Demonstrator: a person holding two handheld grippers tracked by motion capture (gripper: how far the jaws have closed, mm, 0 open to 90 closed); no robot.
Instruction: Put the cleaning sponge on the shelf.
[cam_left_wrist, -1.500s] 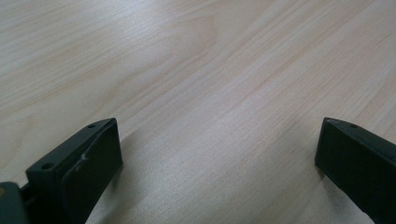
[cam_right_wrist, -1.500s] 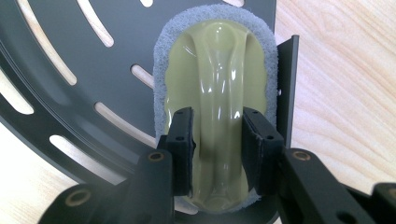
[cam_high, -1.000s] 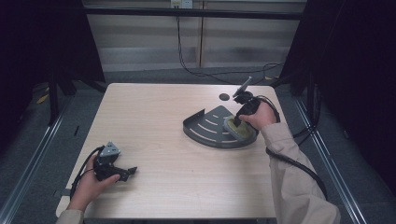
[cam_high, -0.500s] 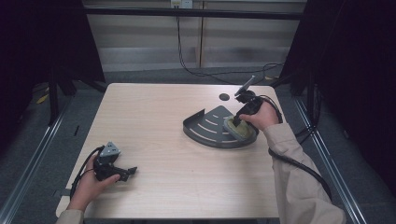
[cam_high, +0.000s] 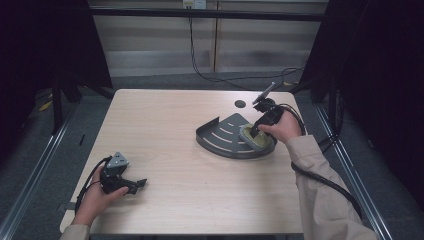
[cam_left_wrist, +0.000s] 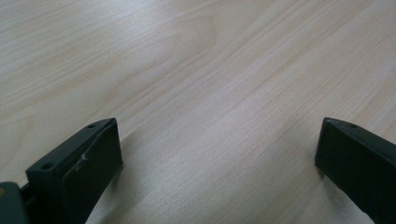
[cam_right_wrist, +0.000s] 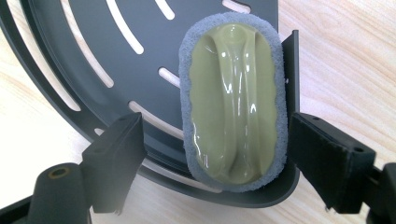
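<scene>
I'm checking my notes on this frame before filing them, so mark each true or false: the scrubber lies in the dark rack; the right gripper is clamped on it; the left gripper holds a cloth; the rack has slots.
1. The scrubber lies in the dark rack. True.
2. The right gripper is clamped on it. False: its jaws have just been opening and stand apart on either side of the scrubber, clear of it.
3. The left gripper holds a cloth. False: its jaws are open over bare table.
4. The rack has slots. True.
</scene>
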